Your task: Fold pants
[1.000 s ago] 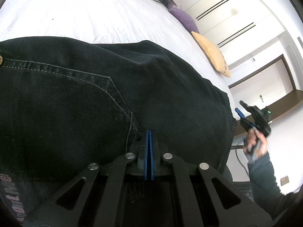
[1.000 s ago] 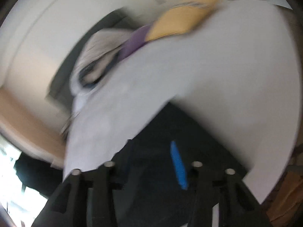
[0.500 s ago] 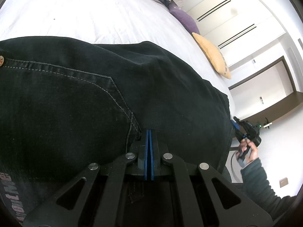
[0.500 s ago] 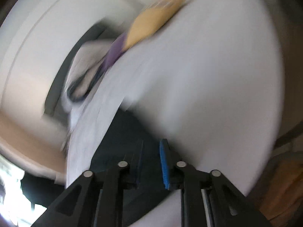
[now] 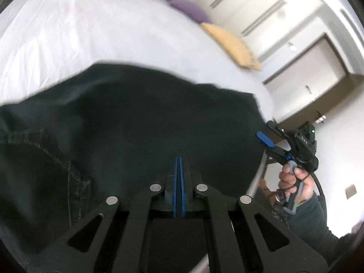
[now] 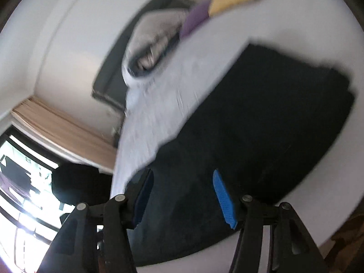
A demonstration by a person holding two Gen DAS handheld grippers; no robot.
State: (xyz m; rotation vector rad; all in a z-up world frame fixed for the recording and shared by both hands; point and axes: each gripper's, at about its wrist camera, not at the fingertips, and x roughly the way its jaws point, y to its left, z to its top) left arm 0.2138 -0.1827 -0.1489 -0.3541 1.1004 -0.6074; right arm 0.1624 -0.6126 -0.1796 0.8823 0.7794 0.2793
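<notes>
The left gripper (image 5: 178, 159) was pinched shut on black denim pants (image 5: 136, 122); the right gripper (image 6: 182, 188) gaped wide above them, on a white sheet (image 5: 91, 34).

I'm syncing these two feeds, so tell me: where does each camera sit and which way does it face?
Left wrist: on the left gripper, shut on the black pants, facing across the white bed; the right hand shows.
Right wrist: on the open right gripper, facing the pants.
Shared: pants, bed, yellow pillow, purple pillow.
</notes>
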